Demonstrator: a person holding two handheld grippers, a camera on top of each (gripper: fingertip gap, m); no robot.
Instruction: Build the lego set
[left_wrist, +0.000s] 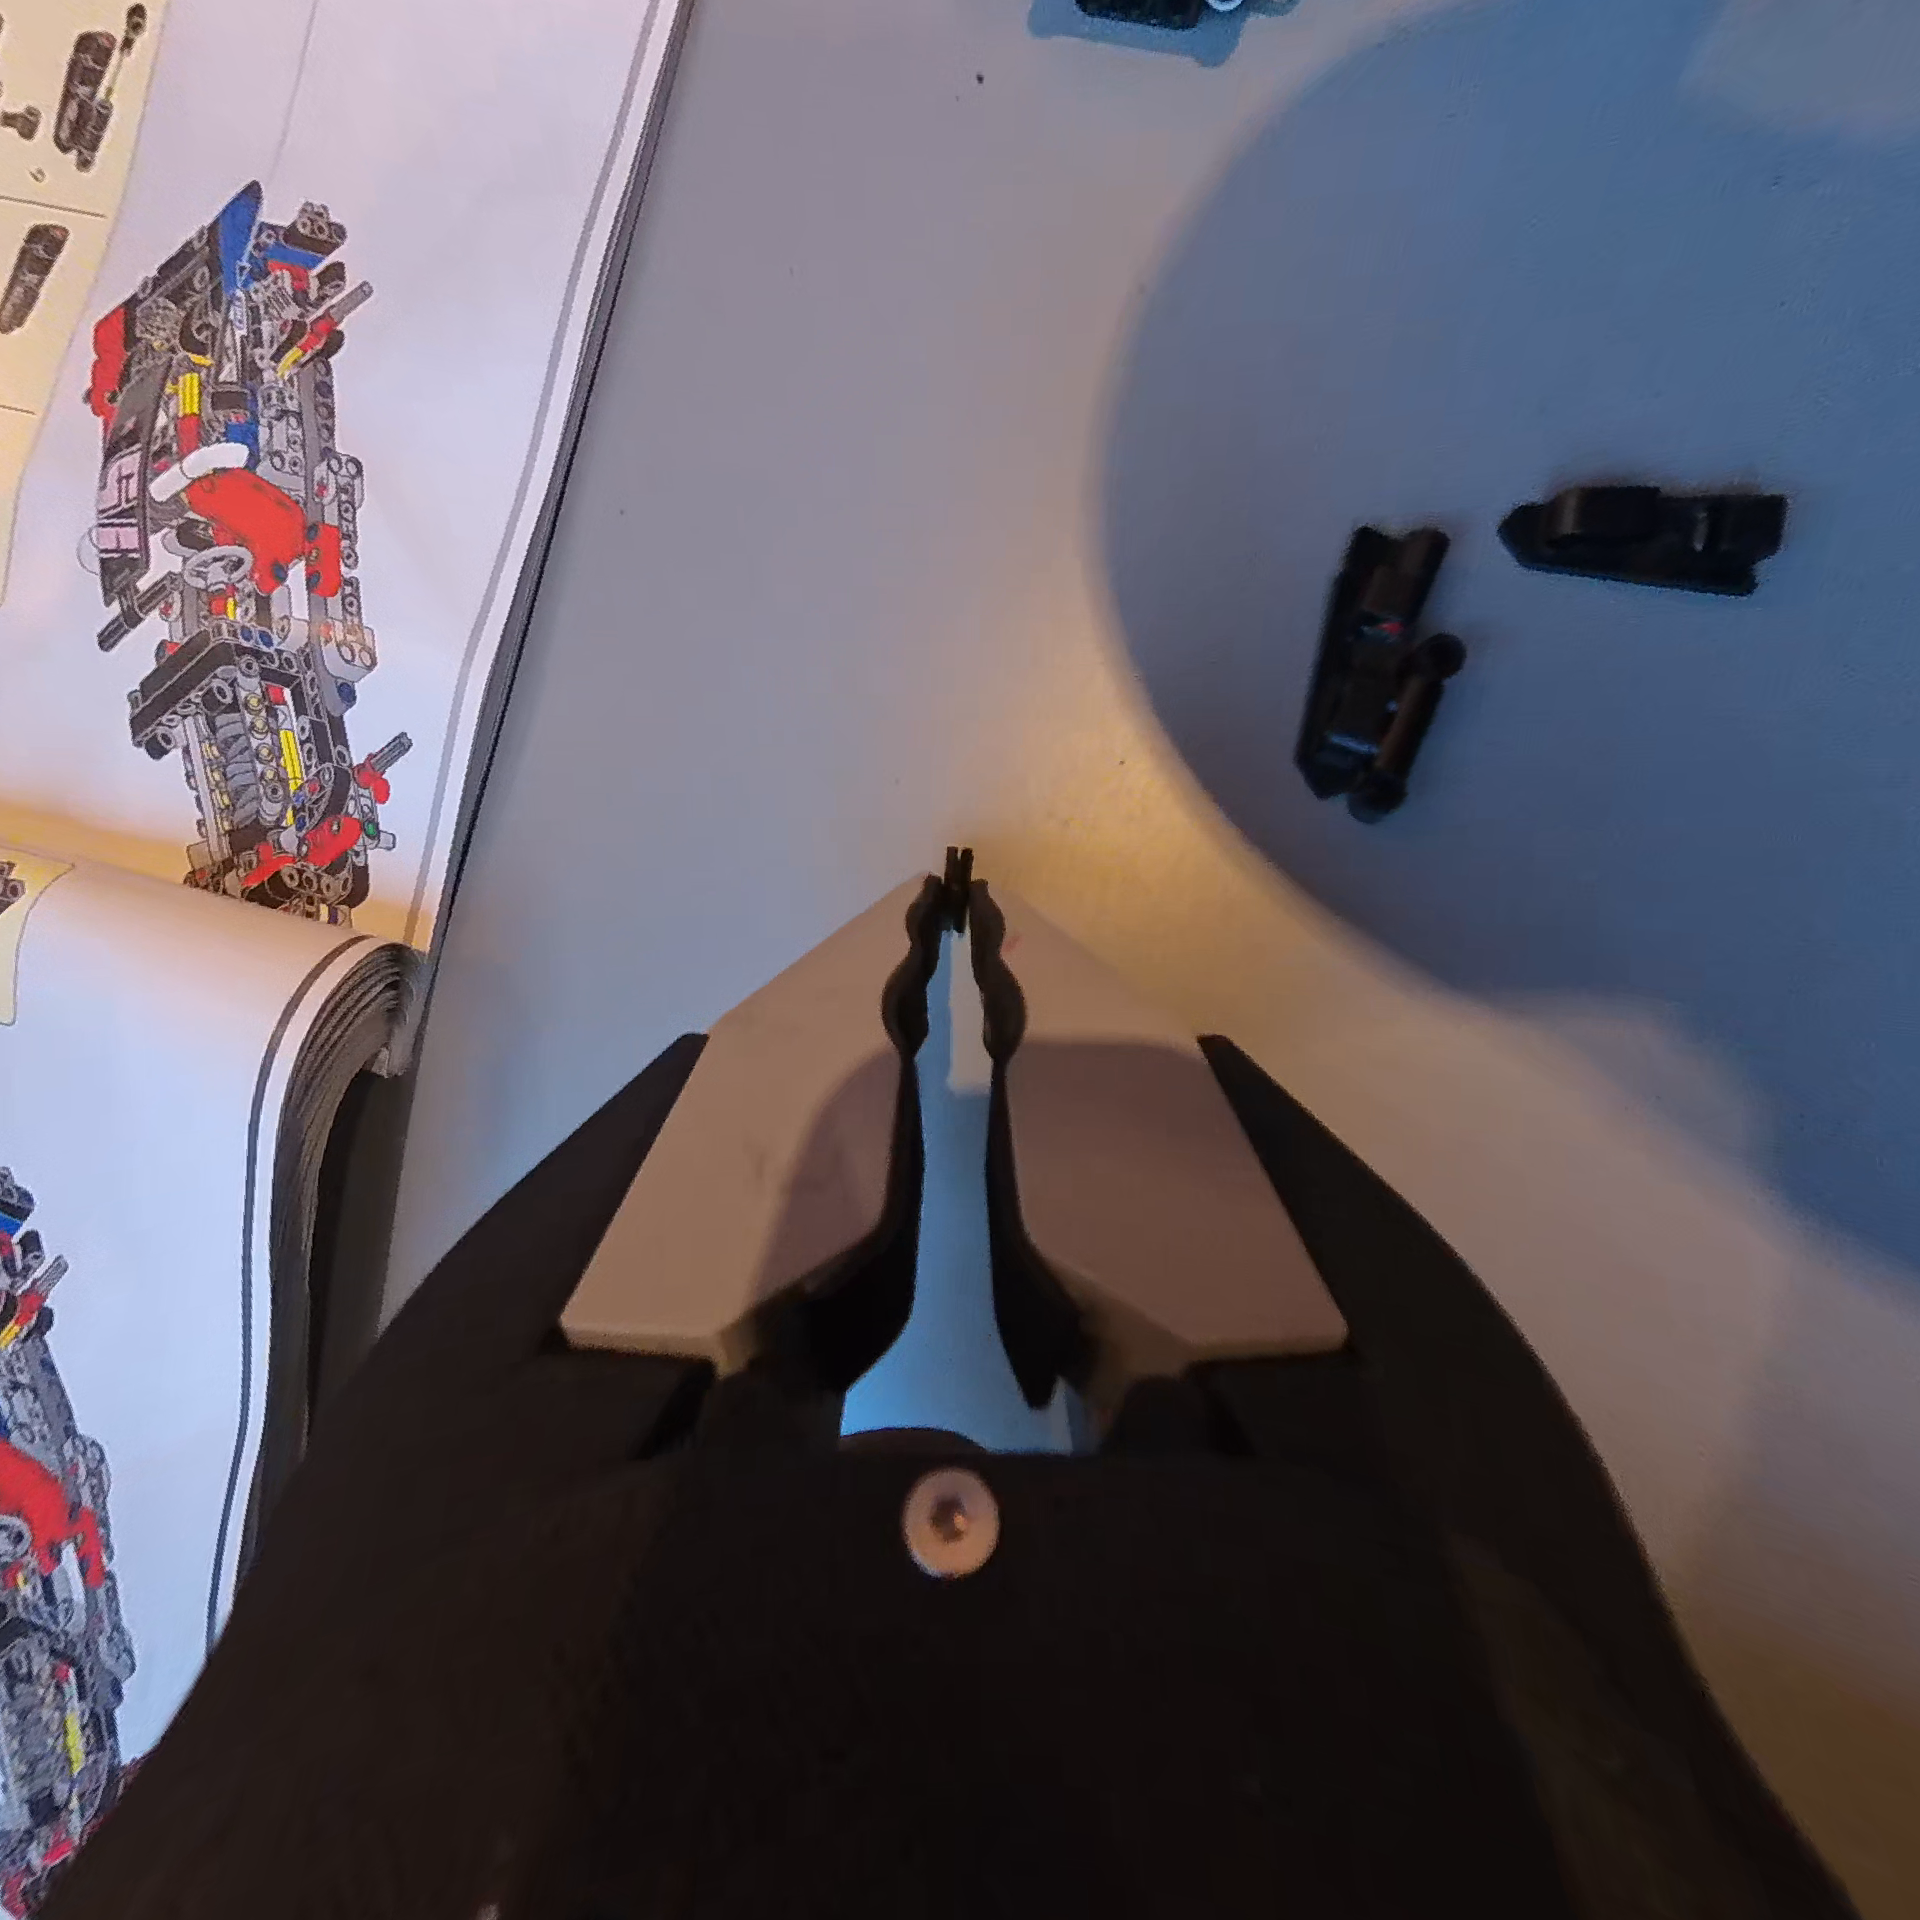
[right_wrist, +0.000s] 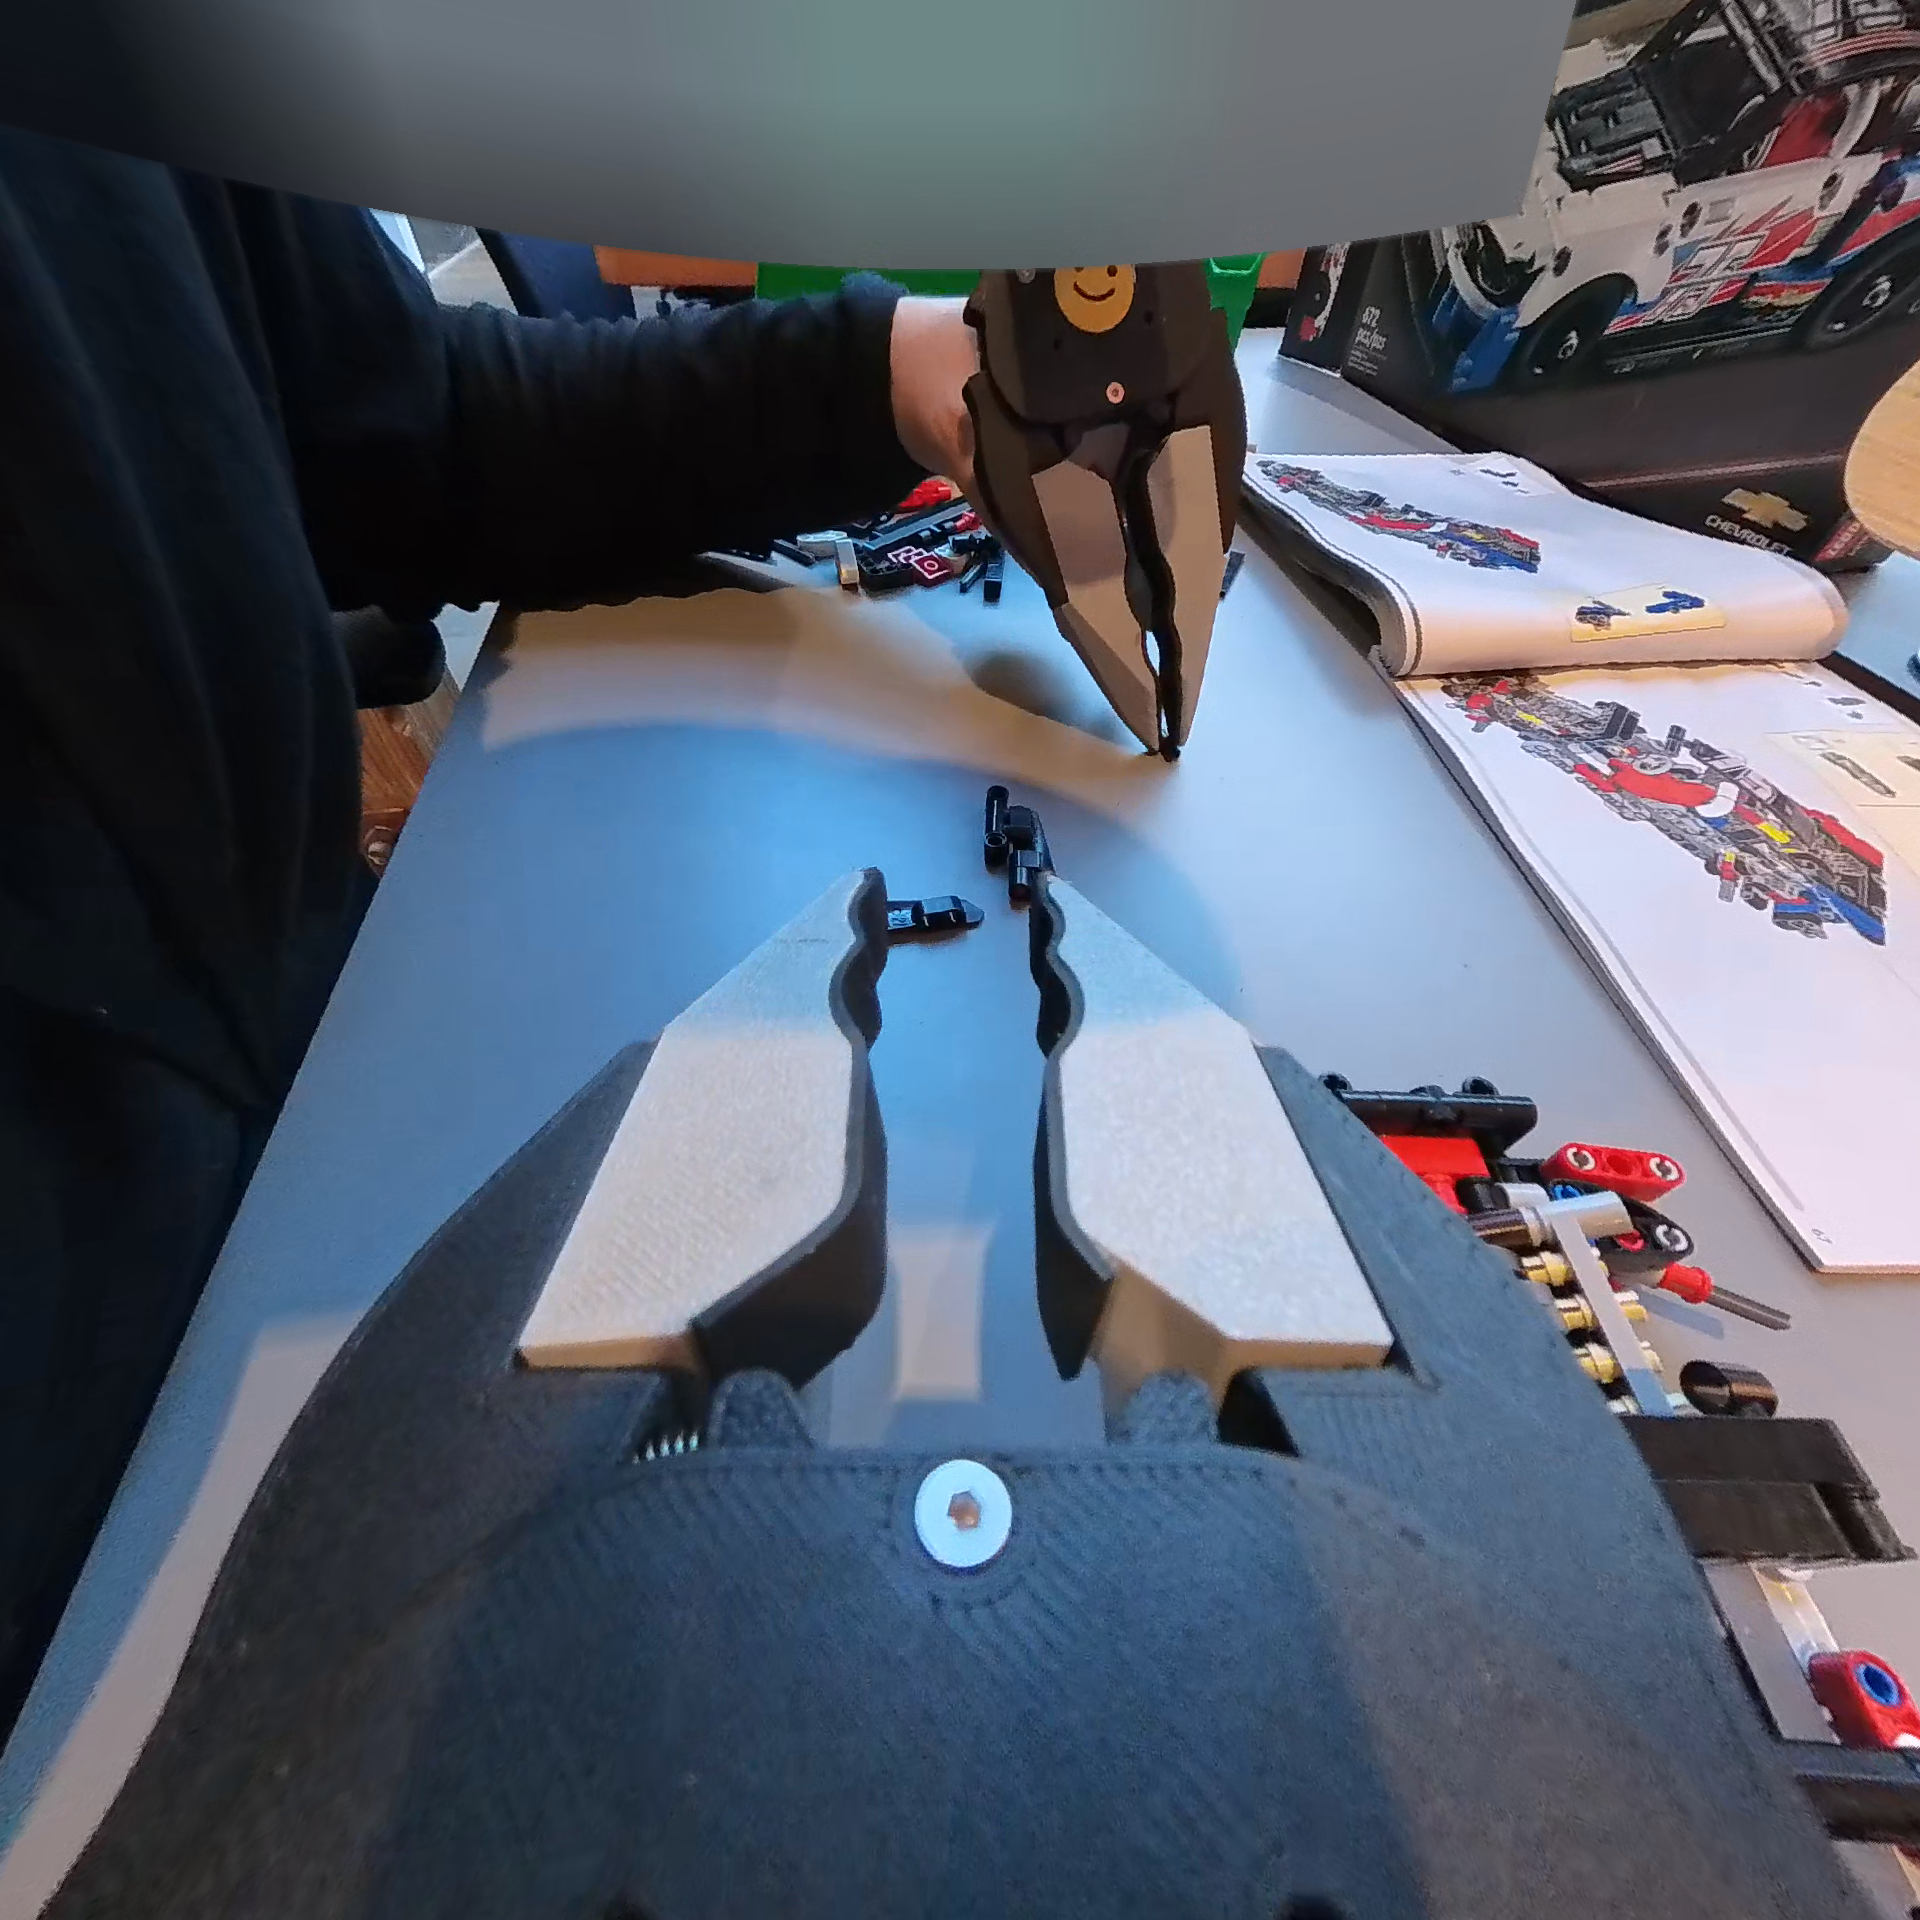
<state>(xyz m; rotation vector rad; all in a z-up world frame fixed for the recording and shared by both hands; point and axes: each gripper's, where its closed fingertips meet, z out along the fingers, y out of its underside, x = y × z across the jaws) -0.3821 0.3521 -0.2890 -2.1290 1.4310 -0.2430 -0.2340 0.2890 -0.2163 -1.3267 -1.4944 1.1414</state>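
Note:
My left gripper (left_wrist: 956, 906) is shut on a small black pin (left_wrist: 958, 864) that sticks out past its tips, just above the grey table (left_wrist: 831, 520). It also shows in the right wrist view (right_wrist: 1164, 740), tips down at the table. My right gripper (right_wrist: 956, 909) is open with nothing pressed between its pads and hovers over the table. Just beyond its tips lie a flat black piece (right_wrist: 935, 916) and a small black assembly (right_wrist: 1013, 836). Both also show in the left wrist view, the assembly (left_wrist: 1371, 665) and the flat piece (left_wrist: 1642, 540), to the right of my left gripper.
The open instruction booklet (left_wrist: 260, 468) lies left of my left gripper; in the right wrist view it (right_wrist: 1662, 810) is at the right. A partly built red and black model (right_wrist: 1538, 1195) sits at the near right. Loose pieces (right_wrist: 914, 551) and the set's box (right_wrist: 1662, 312) are at the back. The left gripper's tips are roughly 20 cm from the right gripper's. From the right gripper's tips to the flat piece (left_wrist: 1642, 540) is close to 9 cm. Look for it in the right wrist view (right_wrist: 913, 911) too.

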